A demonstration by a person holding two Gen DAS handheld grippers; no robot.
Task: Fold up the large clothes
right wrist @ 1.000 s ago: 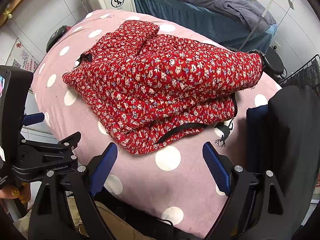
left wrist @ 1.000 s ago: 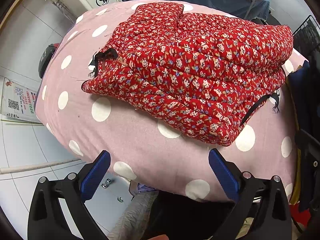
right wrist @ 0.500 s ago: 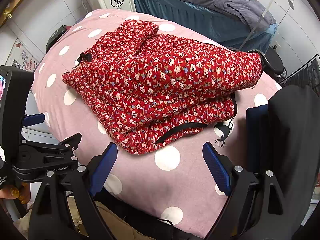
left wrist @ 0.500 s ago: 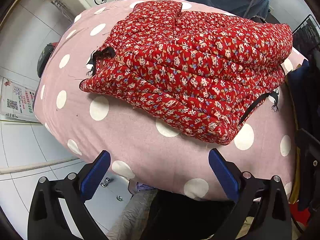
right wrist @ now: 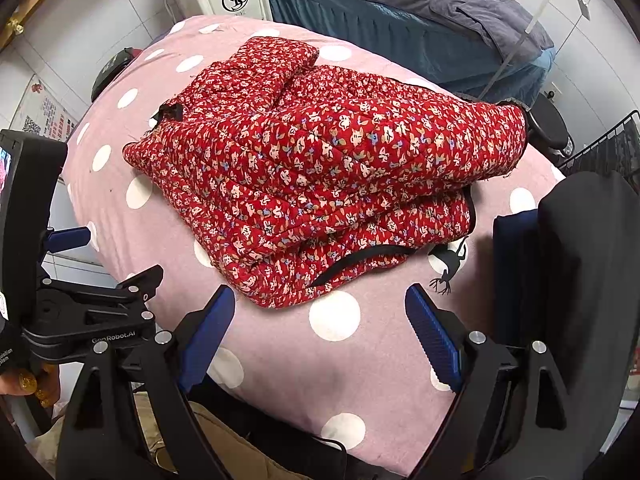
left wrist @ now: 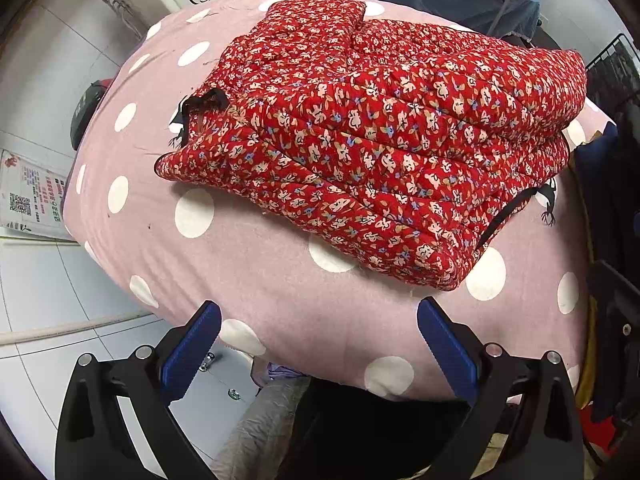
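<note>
The folded red coat (right wrist: 304, 184) lies ahead of both wide-open, empty grippers, long side across; the right gripper (right wrist: 316, 336) looks nearer than the left gripper (left wrist: 318, 350).

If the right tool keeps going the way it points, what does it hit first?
Most likely the pink polka-dot cover, just short of the folded red floral garment. The right tool is open and empty; depth is uncertain.

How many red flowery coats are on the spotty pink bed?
1. The red flowery coat lies folded in a thick stack in the middle of the spotty pink bed. Nothing shows another one, though the dark pile at the right could hide more clothes.
</note>
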